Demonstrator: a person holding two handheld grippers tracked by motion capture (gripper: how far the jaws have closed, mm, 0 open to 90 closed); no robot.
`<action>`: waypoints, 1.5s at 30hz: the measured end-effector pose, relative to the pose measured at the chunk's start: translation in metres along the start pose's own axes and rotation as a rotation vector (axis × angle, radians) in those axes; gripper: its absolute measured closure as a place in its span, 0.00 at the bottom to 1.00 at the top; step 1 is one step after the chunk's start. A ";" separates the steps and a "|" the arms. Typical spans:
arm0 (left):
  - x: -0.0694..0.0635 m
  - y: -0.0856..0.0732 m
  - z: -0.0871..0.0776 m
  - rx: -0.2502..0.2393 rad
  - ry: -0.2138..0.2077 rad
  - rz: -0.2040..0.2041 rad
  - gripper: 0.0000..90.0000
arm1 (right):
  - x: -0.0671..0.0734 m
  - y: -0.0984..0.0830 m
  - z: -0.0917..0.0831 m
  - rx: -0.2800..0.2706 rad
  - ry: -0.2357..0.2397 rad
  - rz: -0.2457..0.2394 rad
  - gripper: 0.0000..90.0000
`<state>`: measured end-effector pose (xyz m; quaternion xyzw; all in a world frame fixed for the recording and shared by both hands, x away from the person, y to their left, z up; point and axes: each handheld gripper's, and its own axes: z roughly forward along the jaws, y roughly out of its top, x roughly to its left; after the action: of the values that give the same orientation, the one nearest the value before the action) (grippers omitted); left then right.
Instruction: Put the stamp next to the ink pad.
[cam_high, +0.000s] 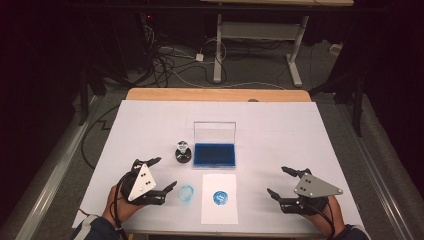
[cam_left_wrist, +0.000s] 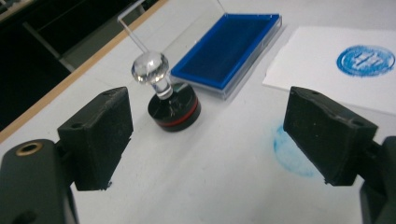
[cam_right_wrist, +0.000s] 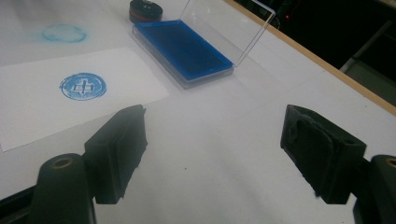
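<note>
High view shows us a round stamp (cam_high: 183, 153) with a black base, a red ring and a clear knob handle, standing upright on the white table cover (cam_high: 140, 125), just left of the flat blue ink pad (cam_high: 215, 154), whose clear lid stands open. Near the pad lies a white paper sheet (cam_high: 219, 212) bearing a round blue print; a fainter blue smudge (cam_high: 186, 194) sits left of it. Our left gripper (cam_high: 165, 174) holds its black, matte jaws spread wide on nothing, the stamp just beyond them. Our right gripper (cam_high: 278, 181) rests well apart at the right, also wide and empty.
</note>
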<state>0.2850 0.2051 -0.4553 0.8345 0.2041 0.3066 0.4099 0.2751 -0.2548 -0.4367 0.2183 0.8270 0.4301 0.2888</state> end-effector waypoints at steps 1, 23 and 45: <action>0.000 -0.003 -0.001 0.005 0.001 -0.008 0.17 | 0.000 0.000 0.000 0.001 0.002 -0.002 0.25; -0.009 -0.030 -0.007 0.051 -0.044 -0.048 0.17 | 0.008 0.004 0.005 0.024 0.011 -0.041 0.25; -0.008 -0.027 -0.003 0.059 -0.049 -0.044 0.17 | 0.006 0.002 0.009 0.033 0.020 -0.041 0.25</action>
<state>0.2751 0.2179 -0.4783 0.8488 0.2212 0.2708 0.3966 0.2768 -0.2448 -0.4409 0.2018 0.8412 0.4125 0.2854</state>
